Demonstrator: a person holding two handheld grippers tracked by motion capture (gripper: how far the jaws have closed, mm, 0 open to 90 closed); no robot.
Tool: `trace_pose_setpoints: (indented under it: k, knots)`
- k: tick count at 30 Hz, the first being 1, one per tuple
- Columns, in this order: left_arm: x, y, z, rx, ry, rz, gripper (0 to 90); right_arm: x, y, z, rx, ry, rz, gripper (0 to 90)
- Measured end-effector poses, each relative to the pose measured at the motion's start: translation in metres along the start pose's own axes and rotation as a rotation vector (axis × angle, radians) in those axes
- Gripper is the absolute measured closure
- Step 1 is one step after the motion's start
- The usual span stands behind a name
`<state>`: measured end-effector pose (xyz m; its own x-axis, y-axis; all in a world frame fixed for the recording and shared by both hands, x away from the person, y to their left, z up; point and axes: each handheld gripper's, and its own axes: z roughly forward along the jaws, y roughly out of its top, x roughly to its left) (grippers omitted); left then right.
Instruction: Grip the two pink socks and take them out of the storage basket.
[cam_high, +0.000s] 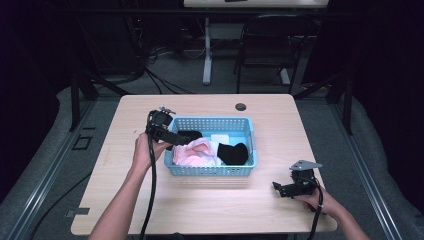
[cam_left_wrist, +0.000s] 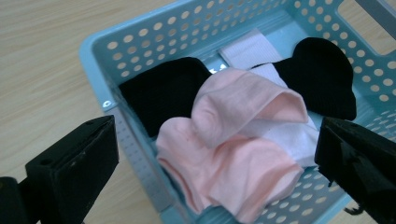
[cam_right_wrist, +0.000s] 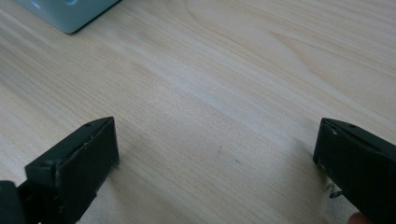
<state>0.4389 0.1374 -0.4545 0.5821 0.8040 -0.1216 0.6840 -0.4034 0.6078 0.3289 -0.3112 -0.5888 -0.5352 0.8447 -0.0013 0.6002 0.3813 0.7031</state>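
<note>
Blue plastic, full of small holes, makes up the basket (cam_high: 212, 170) that stands in the middle of the wooden table (cam_high: 125, 200). Inside it lies a pink cloth (cam_left_wrist: 233, 154), bunched and folded at the basket's near-left corner in the high view. A black cloth (cam_left_wrist: 163, 91) lies just behind the pink one, partly under it, and a second black cloth (cam_left_wrist: 322, 77) sits toward the basket's right end. Bits of white cloth (cam_left_wrist: 250, 46) show between and beneath them.

At the basket's left rim hangs the left gripper (cam_high: 172, 137), held in the person's left hand (cam_high: 142, 150), reaching over the rim and above the pink cloth. In the left gripper view its jaws stand wide apart, one on each side of the pink cloth, with nothing between them and no contact that can be seen.

Well to the right of the basket and nearer the person, the right gripper (cam_high: 280, 189) sits low over bare wood. Its jaws are also spread wide and hold nothing; a corner of the basket shows at the top left of the right gripper view.
</note>
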Motion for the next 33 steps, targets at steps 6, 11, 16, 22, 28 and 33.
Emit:
trace_pose_setpoints:
  k: [6,11,16,22,28,33]
  knots:
    - [-0.013,0.008,0.021,0.03,-0.017,0.018,0.0,0.0,0.0,0.0,0.001,0.001,-0.001,0.0]
    - [-0.025,0.012,0.037,0.053,-0.037,0.033,0.0,0.0,0.0,0.0,0.001,0.002,-0.002,0.0]
    - [-0.034,0.014,0.052,0.083,-0.05,0.04,0.0,0.0,0.0,0.0,0.001,0.002,-0.002,0.0]
    - [-0.036,0.015,0.069,0.13,-0.057,0.026,0.0,0.0,0.0,0.0,0.002,0.004,-0.004,0.0]
    - [-0.041,0.016,0.08,0.168,-0.033,0.033,5.1,0.0,0.0,0.0,0.002,0.003,-0.004,0.0]
    - [-0.045,0.015,0.087,0.183,-0.016,0.042,17.7,0.0,0.0,0.0,0.002,0.003,-0.004,0.0]
